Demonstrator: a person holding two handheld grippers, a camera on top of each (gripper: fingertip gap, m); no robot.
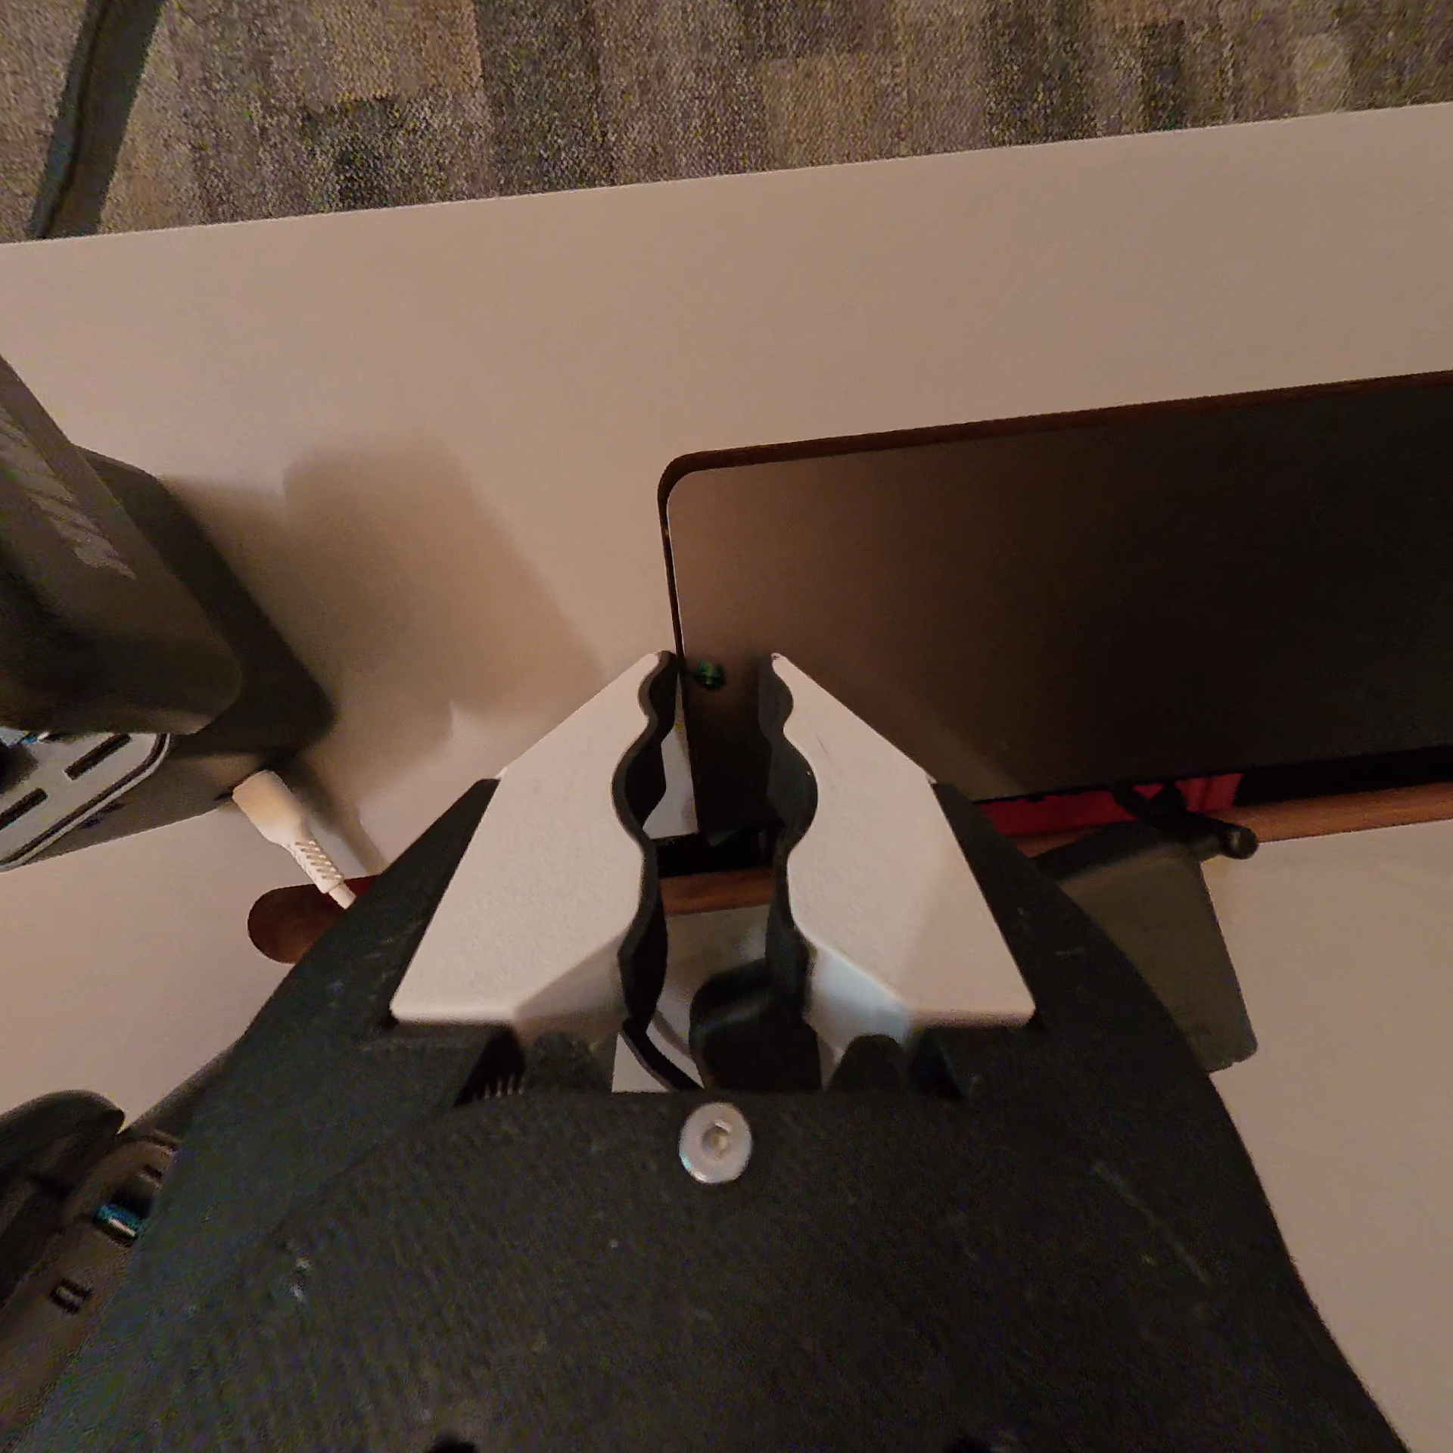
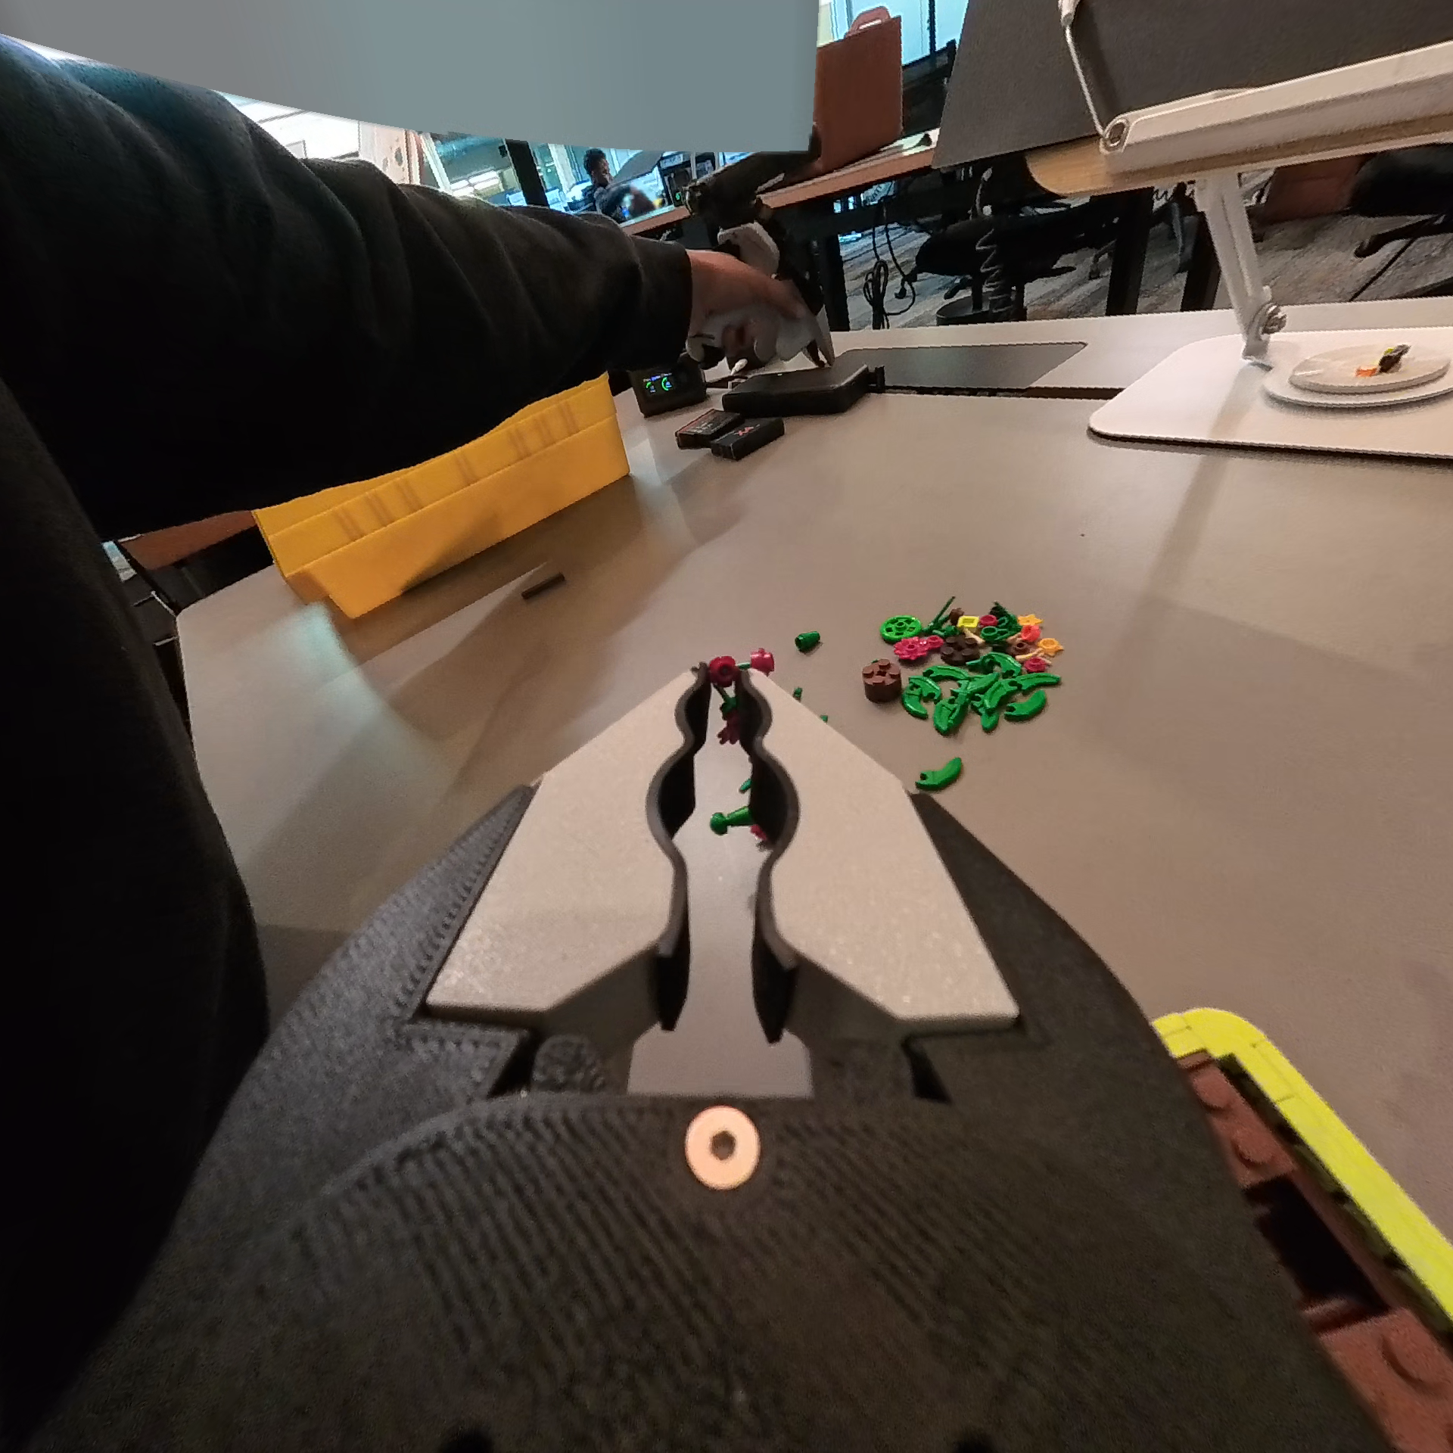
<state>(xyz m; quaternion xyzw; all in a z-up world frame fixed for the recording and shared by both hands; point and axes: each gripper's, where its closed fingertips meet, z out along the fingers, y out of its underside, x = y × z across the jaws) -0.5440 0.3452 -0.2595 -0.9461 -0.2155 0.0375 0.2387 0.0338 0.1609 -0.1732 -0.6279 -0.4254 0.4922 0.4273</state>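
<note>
Our right gripper [image 2: 727,684] pinches a pink-flowered green stem [image 2: 730,692]; our left gripper [image 1: 719,668], jaws slightly parted, brackets a tiny green piece [image 1: 705,675] against a dark panel [image 1: 1101,597].

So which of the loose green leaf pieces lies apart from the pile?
The single curved green leaf, alone on the table on the nearer side of the pile, closest to the right tongs.

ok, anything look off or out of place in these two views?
Small things only. Toy pieces lie in a loose scatter on the table, with a stray green leaf apart from the heap. The right hand-held gripper pinches a flower stem. The left hand-held gripper straddles a dark panel's edge.
</note>
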